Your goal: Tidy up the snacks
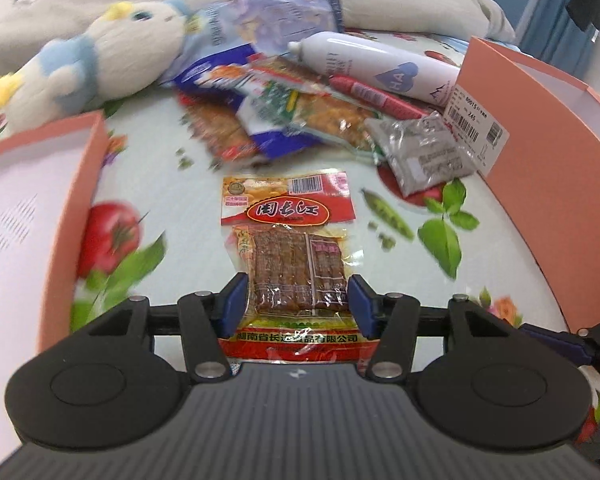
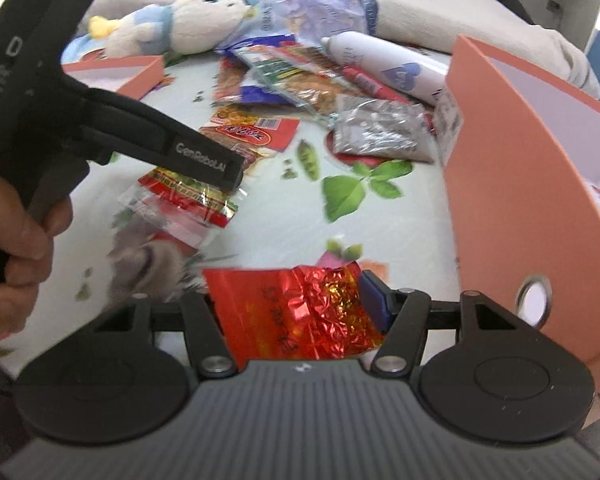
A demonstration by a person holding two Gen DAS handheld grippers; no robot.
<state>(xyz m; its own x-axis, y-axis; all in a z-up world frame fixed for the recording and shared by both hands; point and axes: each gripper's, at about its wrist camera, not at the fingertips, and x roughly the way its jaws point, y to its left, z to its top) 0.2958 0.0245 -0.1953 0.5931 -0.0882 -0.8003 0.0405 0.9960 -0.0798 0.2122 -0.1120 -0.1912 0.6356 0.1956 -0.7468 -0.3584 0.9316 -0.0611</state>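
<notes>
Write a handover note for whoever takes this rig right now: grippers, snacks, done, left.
Left gripper: shut on the dried tofu packet, lifted above the tablecloth.
Right gripper: shut on a red foil packet, beside the right pink box.
Pile of snack packets, red sausage stick and grey seed pouch lie unsorted by the white bottle.
Done: something white shows in the right box; left pink box looks bare.
Left: box both held packets, then clear the pile.
</notes>
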